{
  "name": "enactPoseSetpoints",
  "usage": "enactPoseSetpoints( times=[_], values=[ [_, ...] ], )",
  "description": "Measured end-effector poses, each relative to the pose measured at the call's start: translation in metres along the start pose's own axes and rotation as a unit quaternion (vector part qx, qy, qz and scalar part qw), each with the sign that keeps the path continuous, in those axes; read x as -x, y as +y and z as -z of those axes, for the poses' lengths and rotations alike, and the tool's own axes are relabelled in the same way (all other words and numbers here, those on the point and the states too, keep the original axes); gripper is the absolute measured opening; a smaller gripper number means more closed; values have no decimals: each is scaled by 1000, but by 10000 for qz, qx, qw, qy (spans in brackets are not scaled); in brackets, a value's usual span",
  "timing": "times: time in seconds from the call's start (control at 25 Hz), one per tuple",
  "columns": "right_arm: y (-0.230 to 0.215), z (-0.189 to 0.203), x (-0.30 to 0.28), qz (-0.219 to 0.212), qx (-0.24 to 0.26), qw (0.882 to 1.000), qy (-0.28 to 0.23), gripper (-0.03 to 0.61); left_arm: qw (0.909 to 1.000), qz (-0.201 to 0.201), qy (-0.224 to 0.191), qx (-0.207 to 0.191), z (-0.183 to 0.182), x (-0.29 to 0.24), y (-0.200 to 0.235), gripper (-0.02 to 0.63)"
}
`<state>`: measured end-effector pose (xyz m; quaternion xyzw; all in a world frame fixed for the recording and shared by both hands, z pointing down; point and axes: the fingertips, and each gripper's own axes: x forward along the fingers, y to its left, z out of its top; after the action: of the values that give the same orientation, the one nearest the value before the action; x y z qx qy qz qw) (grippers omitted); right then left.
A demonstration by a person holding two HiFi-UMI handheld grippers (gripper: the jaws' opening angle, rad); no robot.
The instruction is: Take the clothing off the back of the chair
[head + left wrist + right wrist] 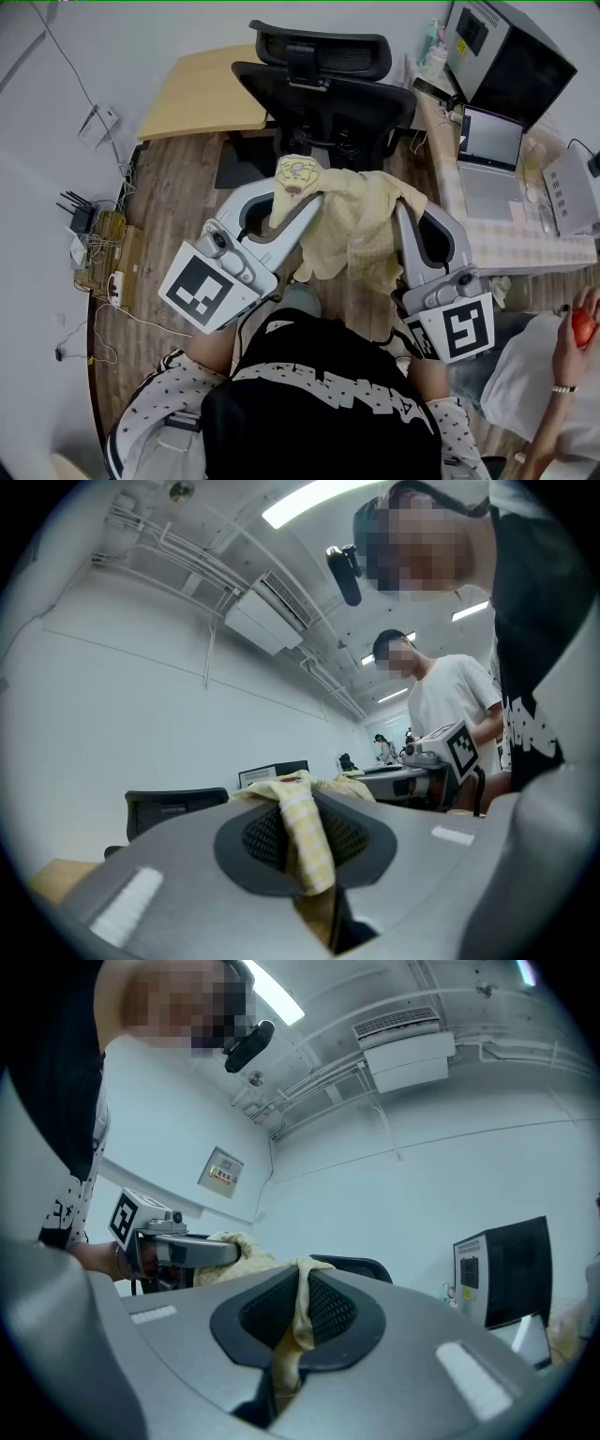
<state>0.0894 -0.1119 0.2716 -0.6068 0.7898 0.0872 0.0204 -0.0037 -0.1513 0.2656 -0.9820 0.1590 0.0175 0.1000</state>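
While it hangs slack just in front of the black office chair (323,103), the yellow checked garment (361,225) spans the two tools (a printed motif shows at its left corner). The left gripper (298,194) pinches one upper edge and the right gripper (406,202) the other, jaws pressed onto cloth. A laptop (487,141) sits on the desk (497,239) beyond.

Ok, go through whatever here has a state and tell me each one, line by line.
yellow garment: lifted, hanging slack, pinched at two places.
left gripper: shut on the yellow garment, fingers clamping a fold.
right gripper: shut on the yellow garment.
office chair: back bare.
laptop: lid open, screen lit.
monitor: screen dark.
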Motion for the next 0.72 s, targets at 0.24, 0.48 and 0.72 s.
enactPoseSetpoints(
  times=[0.24,0.48,0.72],
  values=[
    [-2,2,-2,-9,-5,10000,24,26,10000,-17,1,11,1,-2,2,38],
    [-2,3,-3,-35,-13,10000,27,26,10000,-43,10,11,3,-2,2,38],
    [0,3,-3,-52,-8,10000,26,26,10000,-63,9,12,3,1,3,38]
  ],
)
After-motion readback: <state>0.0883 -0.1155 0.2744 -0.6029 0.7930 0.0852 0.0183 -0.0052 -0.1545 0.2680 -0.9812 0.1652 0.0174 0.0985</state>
